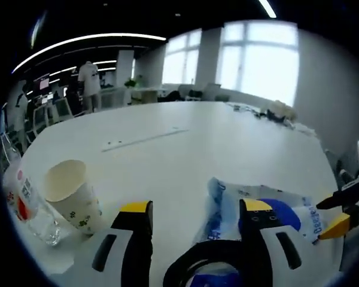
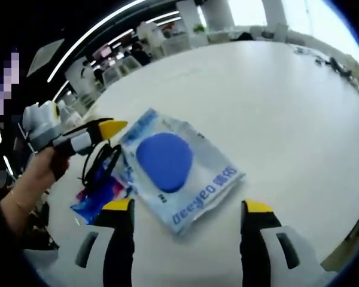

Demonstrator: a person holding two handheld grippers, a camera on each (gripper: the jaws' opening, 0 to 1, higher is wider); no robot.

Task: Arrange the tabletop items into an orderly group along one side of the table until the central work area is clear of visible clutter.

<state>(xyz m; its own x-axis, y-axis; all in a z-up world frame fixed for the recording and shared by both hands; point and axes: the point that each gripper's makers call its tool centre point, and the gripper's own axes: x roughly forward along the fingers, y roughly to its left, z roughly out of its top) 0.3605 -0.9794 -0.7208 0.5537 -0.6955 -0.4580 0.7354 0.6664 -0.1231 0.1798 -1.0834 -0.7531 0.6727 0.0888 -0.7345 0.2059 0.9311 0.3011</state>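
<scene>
White table [image 1: 185,149]. Left gripper [image 1: 194,216] w/ jaws apart, near a blue-and-white wipes pack [image 2: 179,170]; right gripper [image 2: 185,210] also wide open, pack betw. its jaws. Paper cup [image 1: 72,194] lies tipped at left, beside a plastic bottle [image 1: 30,206]. Risk: slick pack slips; the cup rolls.

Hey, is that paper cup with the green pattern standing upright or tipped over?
Tipped. The paper cup lies on its side on the table, its open mouth facing the camera, beside a plastic bottle.
</scene>
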